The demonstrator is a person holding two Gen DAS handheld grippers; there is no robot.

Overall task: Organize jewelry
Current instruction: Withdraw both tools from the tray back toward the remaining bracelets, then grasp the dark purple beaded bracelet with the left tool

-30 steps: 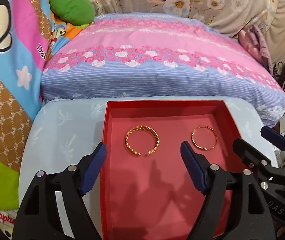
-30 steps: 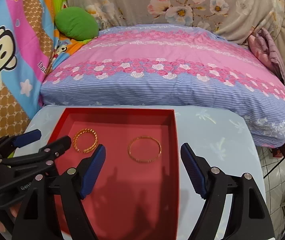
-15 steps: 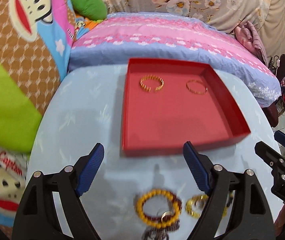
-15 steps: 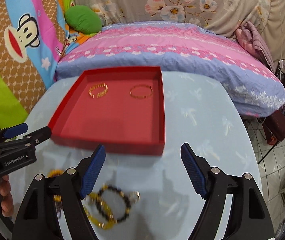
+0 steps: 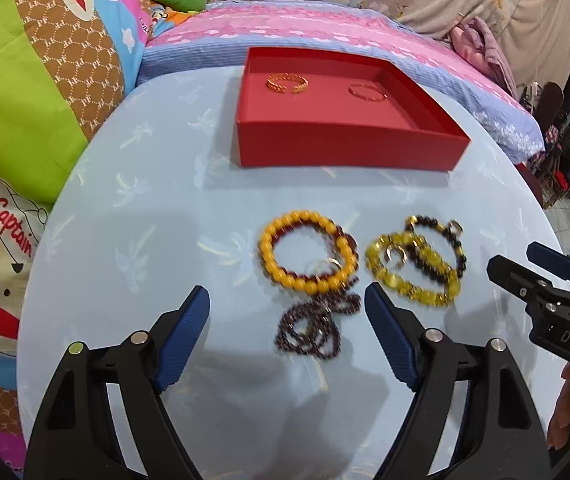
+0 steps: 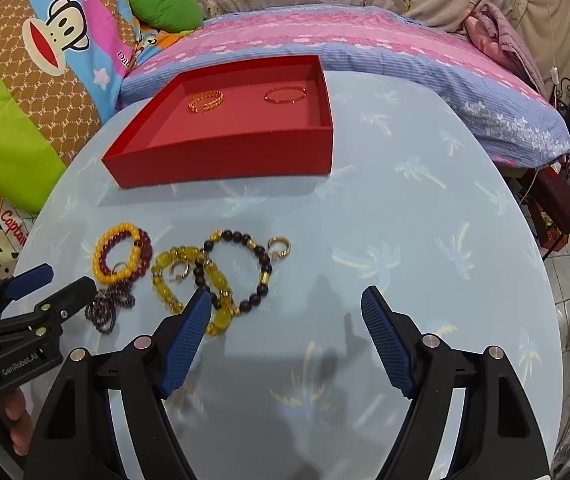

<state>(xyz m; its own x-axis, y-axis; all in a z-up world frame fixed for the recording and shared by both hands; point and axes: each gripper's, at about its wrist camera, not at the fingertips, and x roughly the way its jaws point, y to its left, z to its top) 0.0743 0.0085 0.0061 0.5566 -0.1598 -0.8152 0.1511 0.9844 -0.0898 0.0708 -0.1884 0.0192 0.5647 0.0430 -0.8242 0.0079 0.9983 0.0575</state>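
Your left gripper (image 5: 286, 307) hangs over the light blue table (image 5: 157, 216) with its jaws spread wide and nothing between the blue pads. Just ahead of it lies the yellow bead bracelet (image 5: 305, 257), overlapping a dark red bead bracelet (image 5: 347, 242), with a heap of small dark purple beads (image 5: 312, 330) touching its near edge. Your right gripper (image 6: 285, 309) is released too, holding nothing; its left pad covers part of the amber bracelet (image 6: 189, 280), which tangles with the black bead bracelet (image 6: 259, 264). A small gold ring (image 6: 279, 247) sits just beside the black beads.

The red tray (image 6: 221, 154) stands farther back on the table, apart from the loose pieces. Inside, near its far wall, rest a twisted gold bangle (image 6: 206, 101) and a thin gold bangle (image 6: 285, 95), side by side and not touching.

Behind the table a pink and blue pillow (image 6: 365, 46) presses against the edge, with a cartoon monkey blanket (image 6: 45, 52) to the left. The loose bracelets overlap one another.
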